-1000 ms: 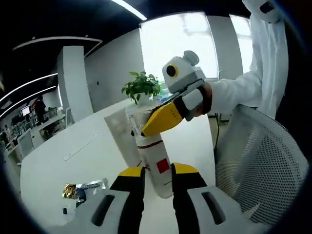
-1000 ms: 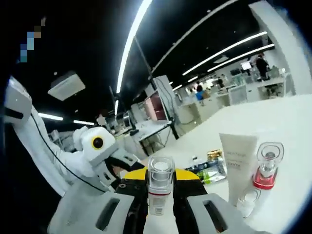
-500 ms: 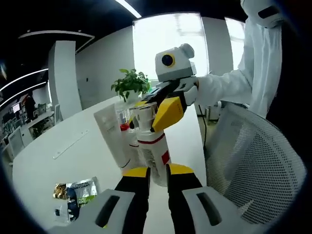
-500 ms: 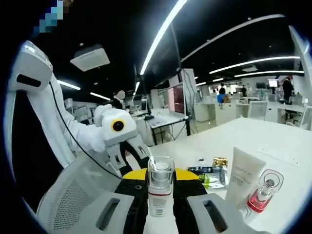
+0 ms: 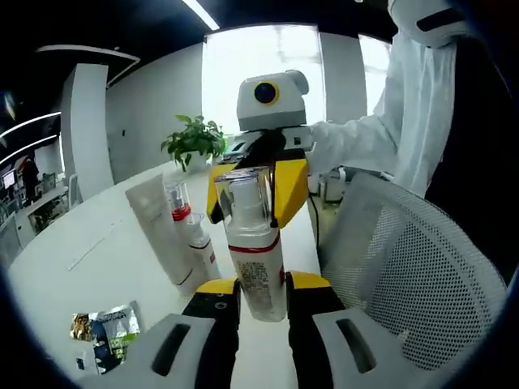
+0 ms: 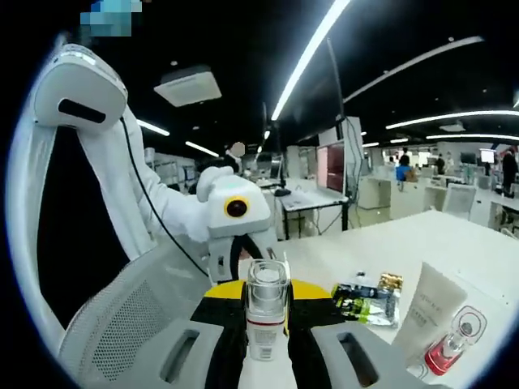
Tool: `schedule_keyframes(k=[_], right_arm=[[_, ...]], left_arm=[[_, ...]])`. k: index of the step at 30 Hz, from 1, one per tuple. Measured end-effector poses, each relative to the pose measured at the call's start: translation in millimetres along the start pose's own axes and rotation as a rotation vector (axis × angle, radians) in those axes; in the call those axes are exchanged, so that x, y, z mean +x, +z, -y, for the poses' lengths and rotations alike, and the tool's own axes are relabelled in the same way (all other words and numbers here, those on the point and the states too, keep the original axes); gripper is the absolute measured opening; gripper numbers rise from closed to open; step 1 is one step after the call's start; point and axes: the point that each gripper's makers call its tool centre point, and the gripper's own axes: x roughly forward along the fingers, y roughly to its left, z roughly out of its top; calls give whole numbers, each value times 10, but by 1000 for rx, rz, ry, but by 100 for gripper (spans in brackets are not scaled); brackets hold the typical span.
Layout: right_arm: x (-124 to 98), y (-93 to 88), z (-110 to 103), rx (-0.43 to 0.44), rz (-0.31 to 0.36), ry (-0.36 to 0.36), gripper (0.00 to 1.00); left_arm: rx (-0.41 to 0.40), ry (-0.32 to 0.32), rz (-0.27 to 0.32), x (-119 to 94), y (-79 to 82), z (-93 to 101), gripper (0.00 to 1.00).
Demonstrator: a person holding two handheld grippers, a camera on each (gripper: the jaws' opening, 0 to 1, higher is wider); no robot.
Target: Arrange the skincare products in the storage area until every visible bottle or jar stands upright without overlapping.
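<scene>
Left gripper (image 5: 261, 293) holds the white pump bottle's (image 5: 255, 259) base; right gripper (image 5: 251, 190) clamps its clear cap. Versus a second ago, bottle now upright, lifted above counter (image 5: 89, 267). Beyond: white tube (image 5: 160, 231), red-collared bottle (image 5: 188, 235) standing. Next: set down beside them.

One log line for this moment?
left hand-held gripper: holds pump bottle base | right hand-held gripper: grips its cap | white tube, red-collared bottle: upright on table
</scene>
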Motion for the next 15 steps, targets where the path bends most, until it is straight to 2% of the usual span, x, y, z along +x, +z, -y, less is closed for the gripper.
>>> schedule_keyframes(k=[2, 4, 5, 8, 10, 15], right_arm=[[-2, -22, 7, -21, -15, 2, 9], [1, -44, 11, -22, -26, 4, 10], [4, -68, 35, -31, -38, -6, 10], [5, -164, 79, -50, -84, -11, 10], [7, -216, 117, -37, -107, -19, 10], [22, -355, 184, -76, -191, -31, 10]], left_arm=[[5, 3, -3, 16, -17, -9, 16], [-25, 0, -9, 30, -39, -14, 16], [-26, 16, -15, 44, -62, -50, 16], [-60, 32, -35, 76, -138, -90, 15], [-53, 47, -42, 104, -177, -131, 15], [-61, 78, -65, 183, -290, -217, 15]])
